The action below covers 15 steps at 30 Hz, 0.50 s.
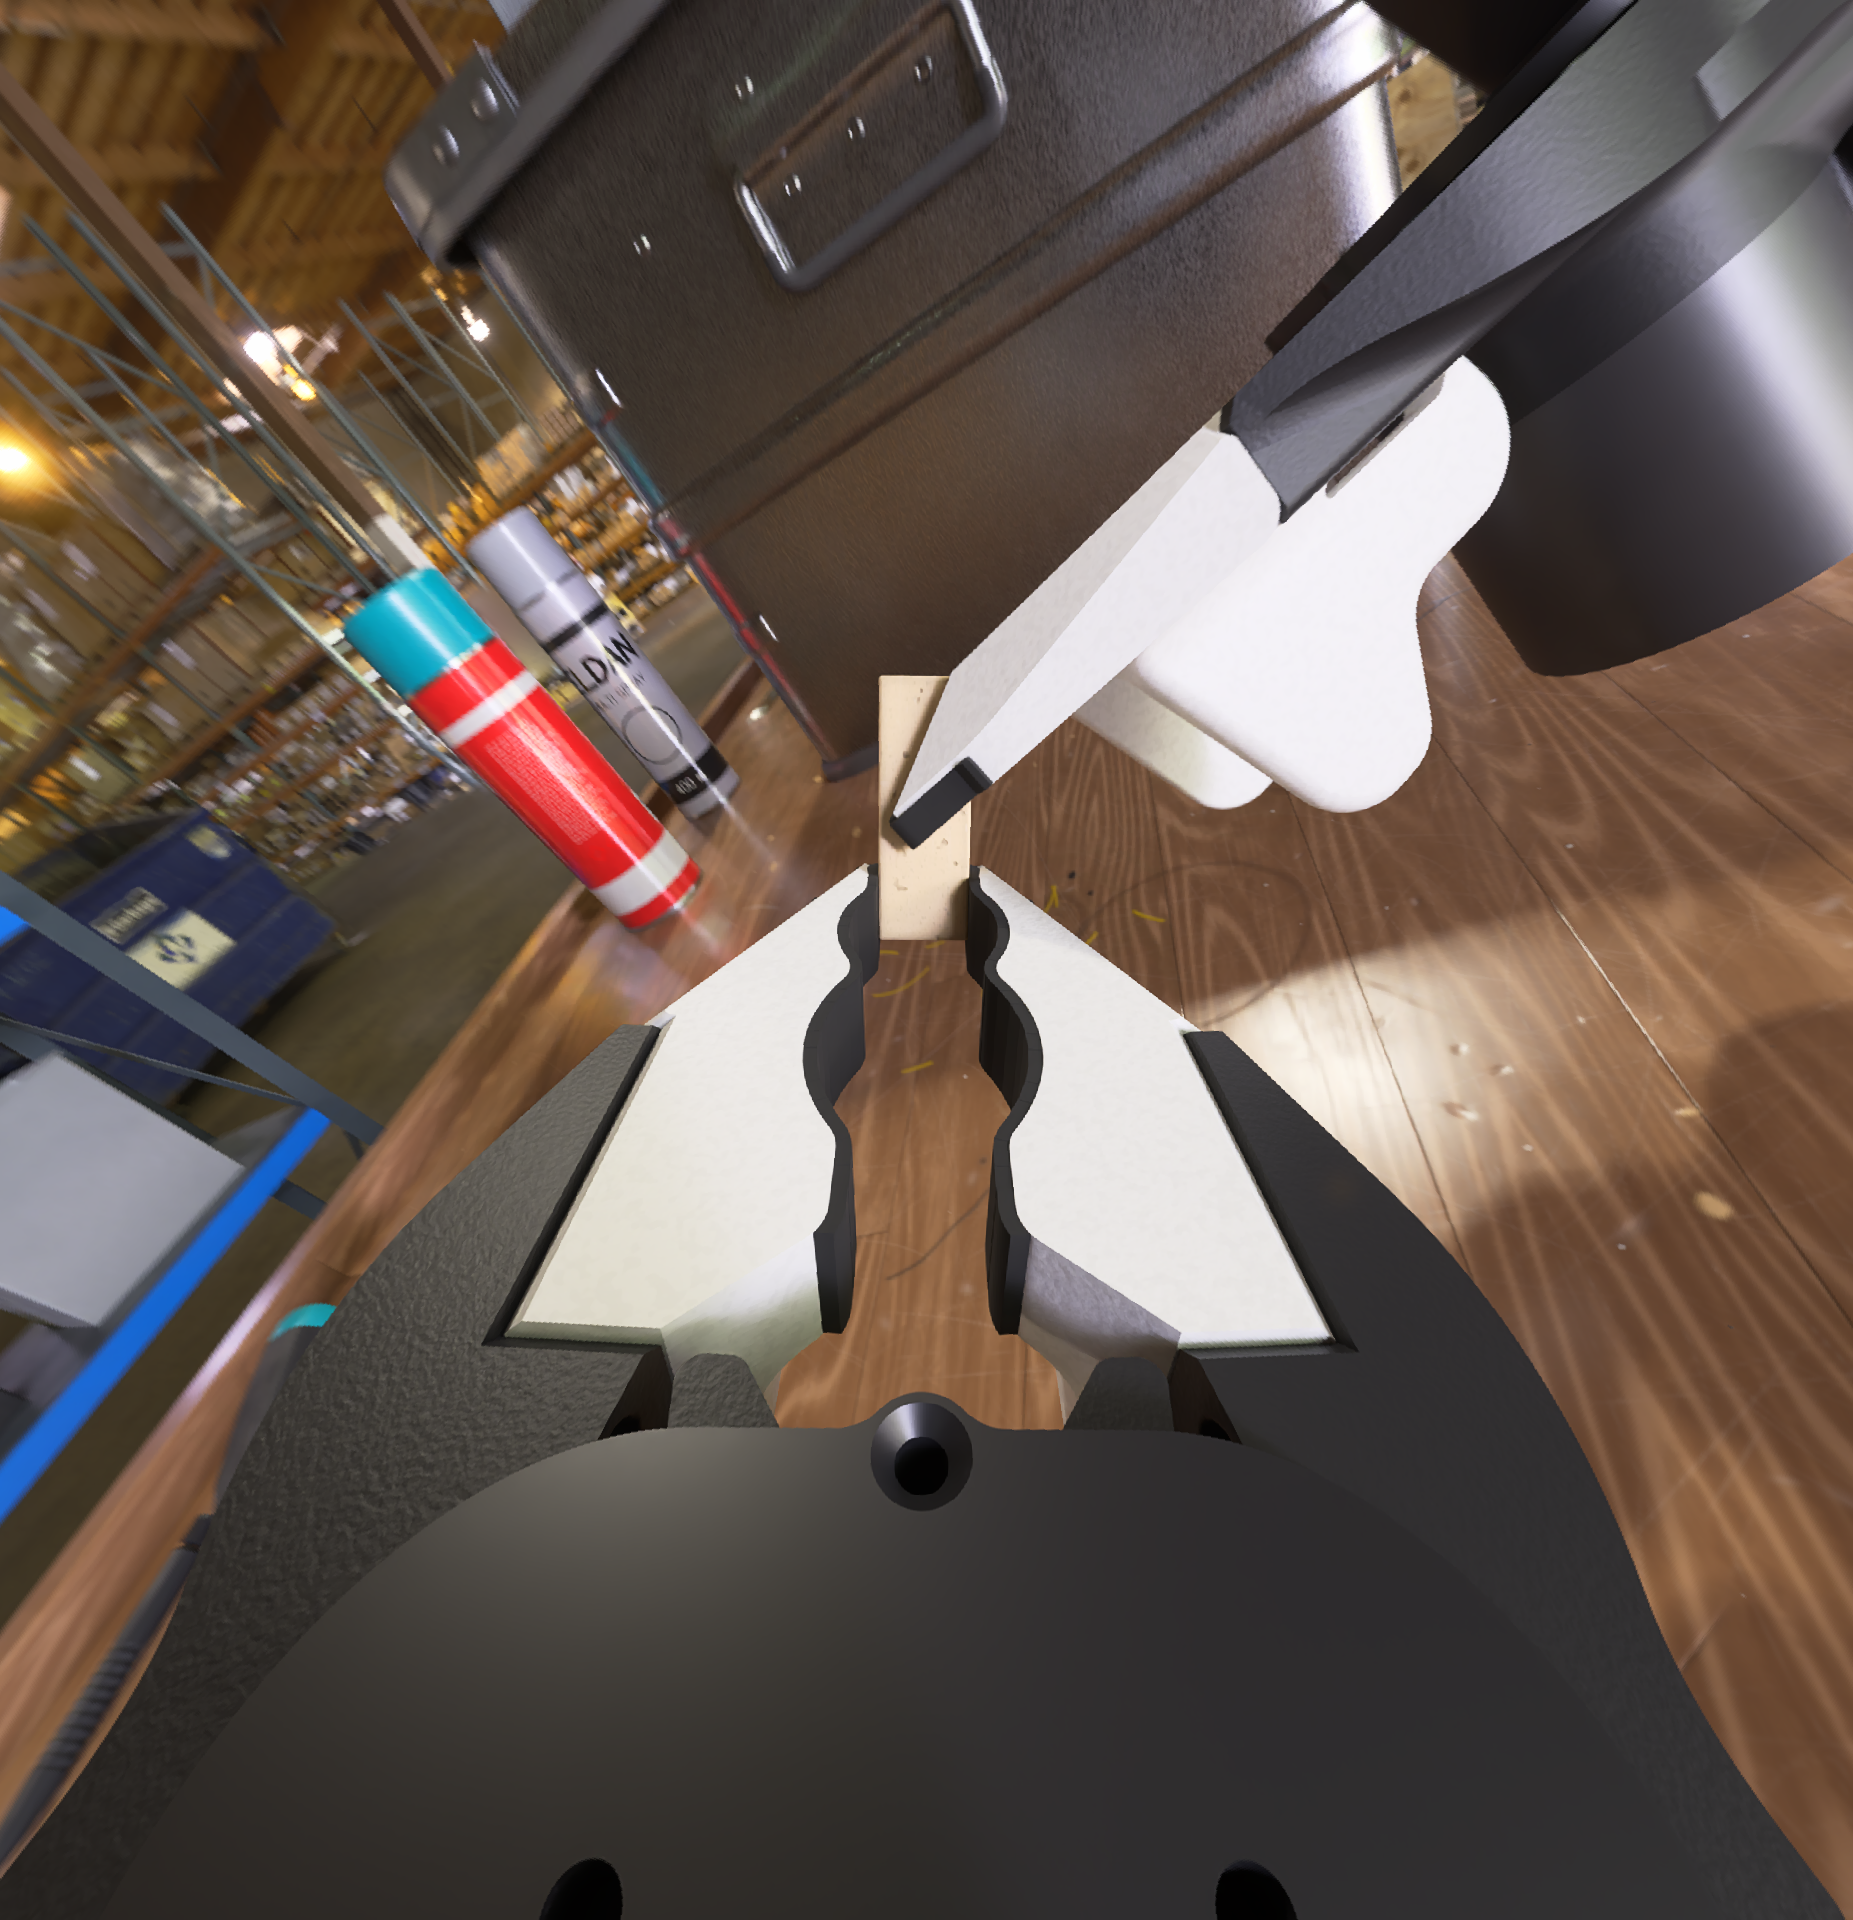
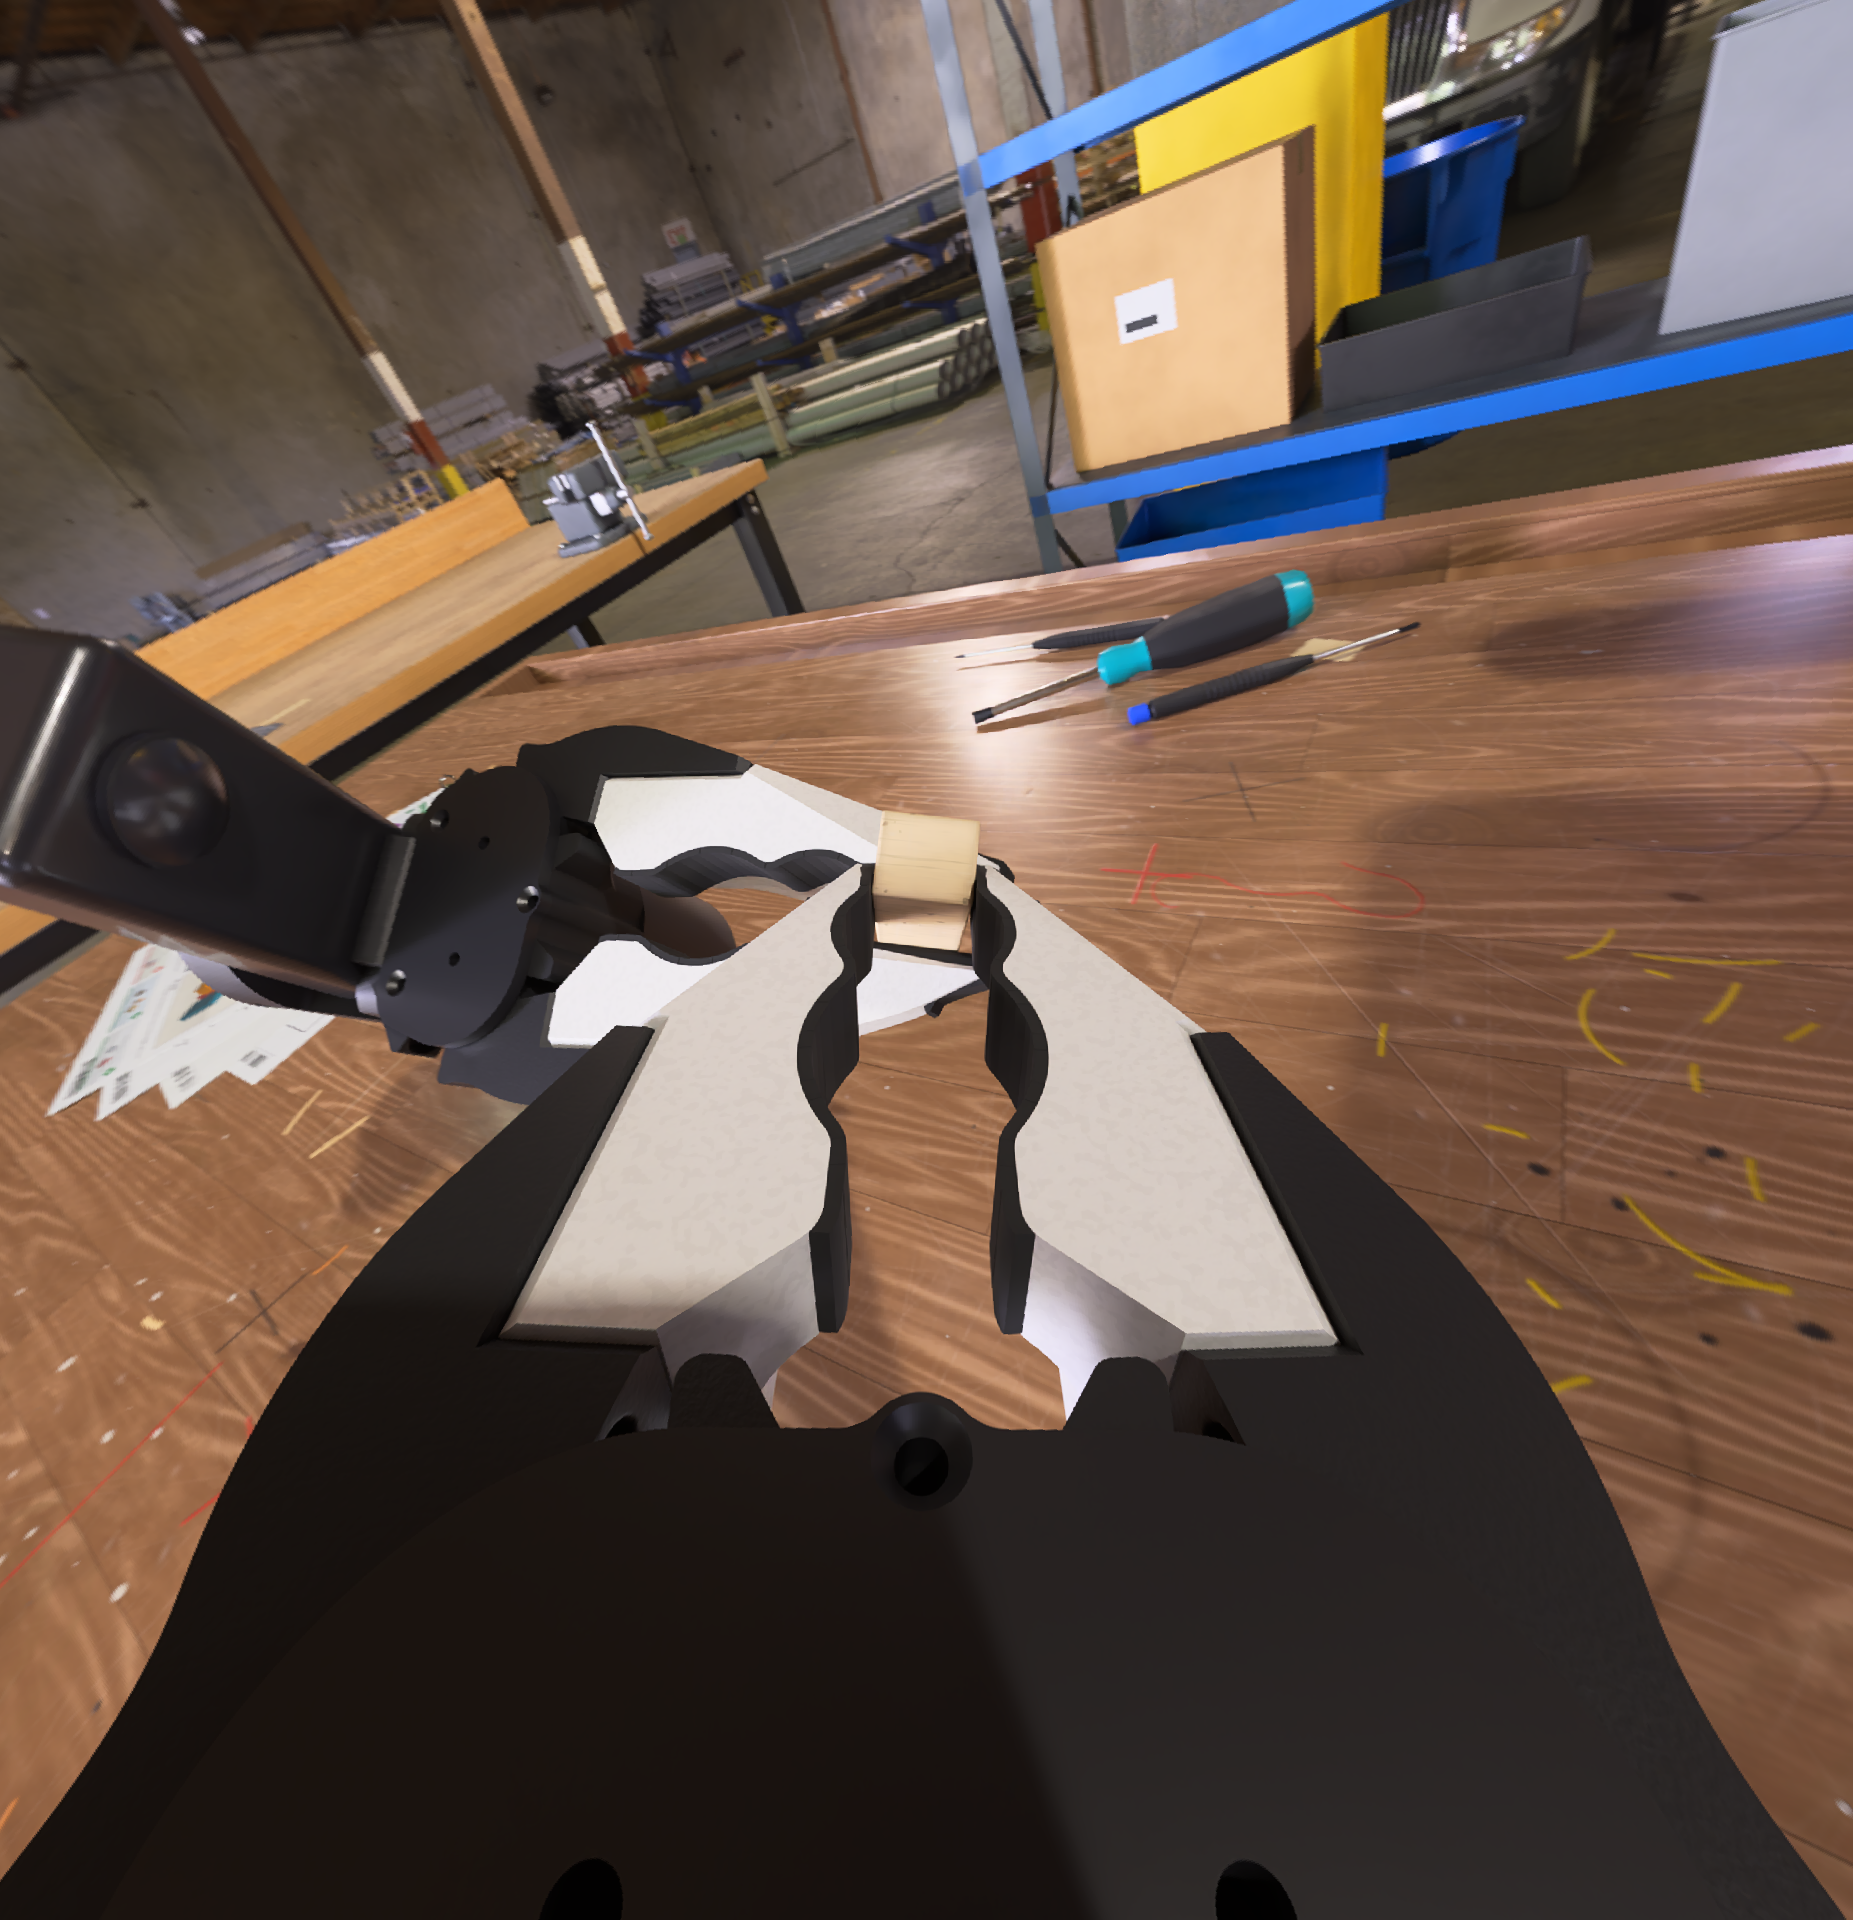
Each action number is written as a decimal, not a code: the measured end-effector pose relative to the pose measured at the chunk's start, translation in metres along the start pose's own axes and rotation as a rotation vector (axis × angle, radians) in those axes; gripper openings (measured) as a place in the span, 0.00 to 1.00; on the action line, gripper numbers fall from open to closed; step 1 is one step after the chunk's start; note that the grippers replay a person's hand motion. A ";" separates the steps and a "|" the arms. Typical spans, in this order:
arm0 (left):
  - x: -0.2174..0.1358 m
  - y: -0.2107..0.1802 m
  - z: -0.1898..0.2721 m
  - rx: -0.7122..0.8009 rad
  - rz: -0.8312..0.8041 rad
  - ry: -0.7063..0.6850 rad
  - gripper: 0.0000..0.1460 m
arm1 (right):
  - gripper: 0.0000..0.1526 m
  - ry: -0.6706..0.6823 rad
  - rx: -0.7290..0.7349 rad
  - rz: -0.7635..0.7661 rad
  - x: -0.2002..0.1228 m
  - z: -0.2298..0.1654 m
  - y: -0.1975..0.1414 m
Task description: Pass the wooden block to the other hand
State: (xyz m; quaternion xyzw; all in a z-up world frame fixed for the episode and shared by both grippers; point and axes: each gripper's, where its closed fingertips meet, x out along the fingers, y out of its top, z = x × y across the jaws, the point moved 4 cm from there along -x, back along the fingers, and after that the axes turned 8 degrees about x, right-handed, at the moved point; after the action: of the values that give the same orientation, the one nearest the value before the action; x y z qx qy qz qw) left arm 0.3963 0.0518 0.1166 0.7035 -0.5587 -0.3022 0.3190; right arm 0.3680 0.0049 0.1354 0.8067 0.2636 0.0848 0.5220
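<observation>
My left tool clenches the wooden block's near end, long axis pointing straight ahead; my right tool pinches its far end crosswise, both above the bench.

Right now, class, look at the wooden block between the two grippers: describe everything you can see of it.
The wooden block is small, pale and light-grained, with flat faces and square edges. It is held off the wooden workbench, pinched at once by both grippers. The left gripper clamps one end and the right gripper clamps the other, their fingers crossing. Only a short middle stretch of the block shows between the white fingers.
</observation>
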 end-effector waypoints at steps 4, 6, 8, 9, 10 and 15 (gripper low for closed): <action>0.005 -0.013 0.002 -0.086 -0.042 -0.068 0.22 | 0.12 -0.049 0.002 0.016 -0.007 0.008 0.004; 0.006 -0.018 0.003 -0.114 -0.055 -0.092 0.29 | 0.12 -0.074 0.016 0.017 -0.012 0.016 0.003; 0.006 -0.022 0.002 -0.133 -0.059 -0.117 0.31 | 0.12 -0.108 0.021 0.017 -0.019 0.026 0.001; 0.006 -0.024 0.002 -0.139 -0.063 -0.125 0.31 | 0.12 -0.120 0.020 0.011 -0.022 0.032 -0.001; 0.005 -0.027 0.000 -0.147 -0.068 -0.131 0.31 | 0.12 -0.128 0.020 -0.004 -0.026 0.038 -0.004; 0.005 -0.040 -0.016 -0.202 -0.087 -0.116 0.31 | 0.12 -0.201 0.020 -0.068 -0.040 0.061 -0.020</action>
State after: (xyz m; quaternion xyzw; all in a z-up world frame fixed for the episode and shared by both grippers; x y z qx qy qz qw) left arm 0.4333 0.0558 0.0944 0.6727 -0.5119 -0.4105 0.3420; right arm 0.3529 -0.0582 0.0961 0.8070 0.2380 -0.0171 0.5402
